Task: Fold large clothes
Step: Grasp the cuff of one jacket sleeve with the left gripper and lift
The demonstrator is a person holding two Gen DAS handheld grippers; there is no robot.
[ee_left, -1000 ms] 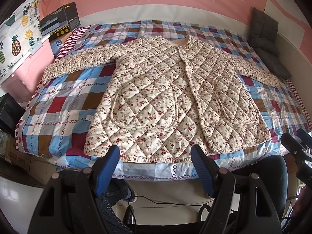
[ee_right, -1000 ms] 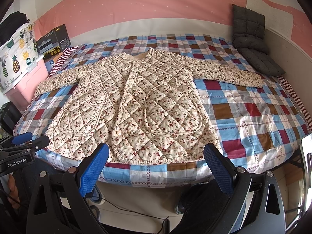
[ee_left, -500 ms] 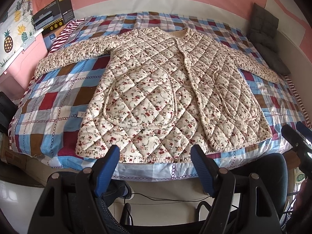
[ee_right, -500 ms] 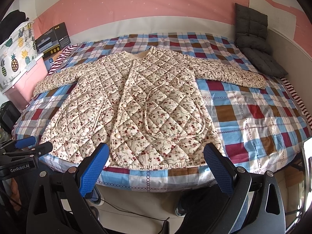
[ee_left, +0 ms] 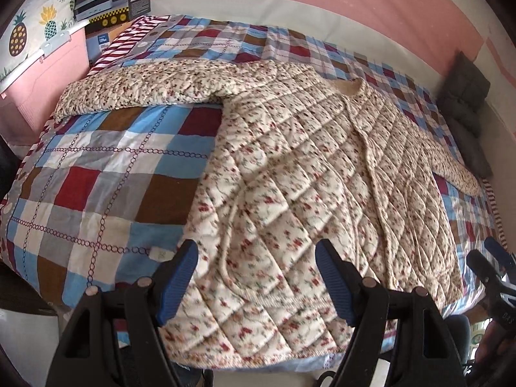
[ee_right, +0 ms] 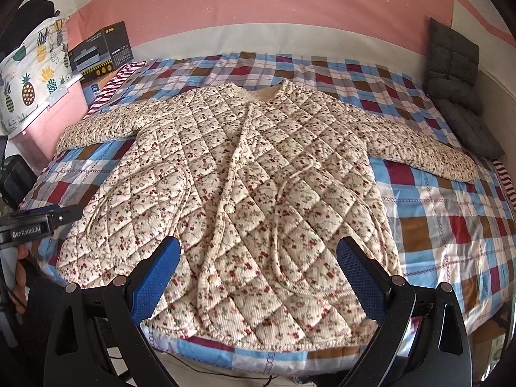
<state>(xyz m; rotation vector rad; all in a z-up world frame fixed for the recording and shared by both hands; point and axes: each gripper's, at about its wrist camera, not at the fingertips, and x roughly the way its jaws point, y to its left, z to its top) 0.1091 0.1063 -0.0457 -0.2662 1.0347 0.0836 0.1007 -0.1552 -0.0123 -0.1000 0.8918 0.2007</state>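
A cream quilted jacket with a red floral print (ee_right: pixel 258 193) lies flat, front up and sleeves spread, on the blue, red and brown checked bedspread (ee_right: pixel 451 213). The left gripper (ee_left: pixel 256 277) hangs over its near hem corner, jaws apart and apparently not touching. The right gripper (ee_right: pixel 258 274) hovers above the hem, jaws wide apart.

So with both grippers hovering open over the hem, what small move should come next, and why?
Probably lower the left gripper onto the near left hem of the quilted floral jacket and close. The jacket lies flat with both sleeves spread on the checked bedspread; the right gripper is open too, holding nothing.
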